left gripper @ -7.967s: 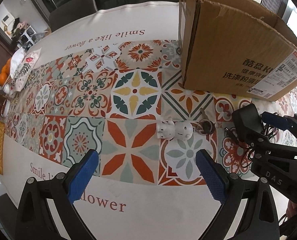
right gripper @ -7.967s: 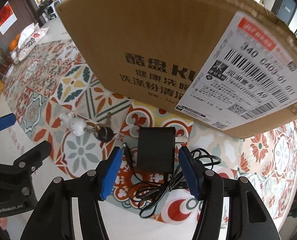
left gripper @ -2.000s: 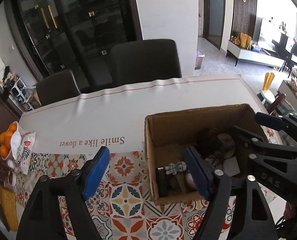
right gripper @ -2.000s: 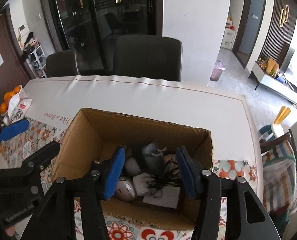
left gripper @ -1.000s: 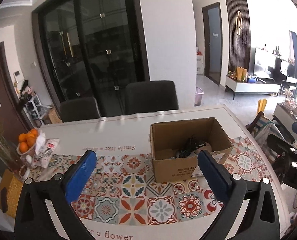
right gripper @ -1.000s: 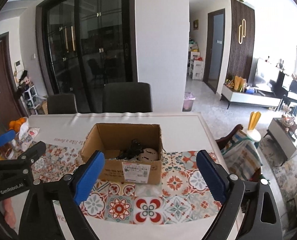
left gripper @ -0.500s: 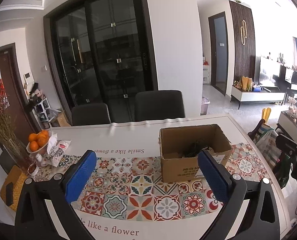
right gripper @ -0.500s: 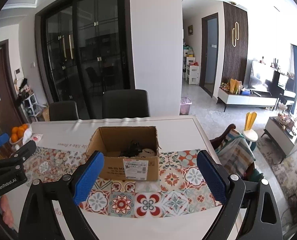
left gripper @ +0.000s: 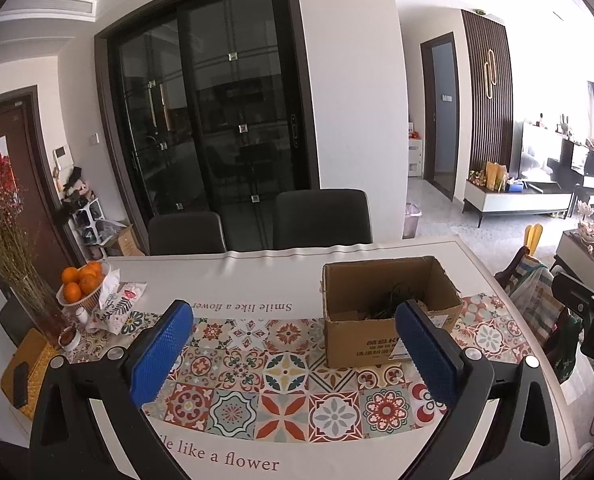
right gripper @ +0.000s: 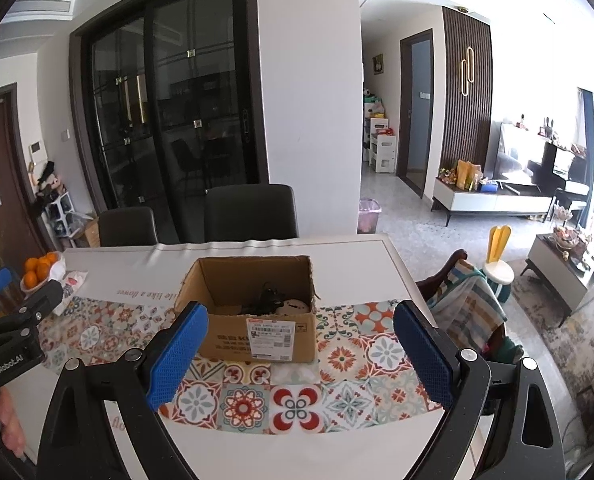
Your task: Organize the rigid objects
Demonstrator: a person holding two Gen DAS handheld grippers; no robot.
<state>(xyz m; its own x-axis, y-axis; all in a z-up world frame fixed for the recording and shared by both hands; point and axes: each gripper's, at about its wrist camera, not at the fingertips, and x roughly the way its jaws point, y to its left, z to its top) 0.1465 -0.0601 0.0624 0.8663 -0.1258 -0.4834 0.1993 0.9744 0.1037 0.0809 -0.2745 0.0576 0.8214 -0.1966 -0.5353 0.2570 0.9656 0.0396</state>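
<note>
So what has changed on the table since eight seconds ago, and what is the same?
The key ring toy and the black power adapter left the tiled runner; black cable now shows inside the cardboard box. Both grippers, left and right, pulled back and up, open and empty. The box and the oranges stayed put.

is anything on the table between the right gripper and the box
Nothing visible. In the right wrist view, only bare patterned tablecloth lies between the open right gripper and the box. The box's top is open, with a black cable and other items already inside.
</note>
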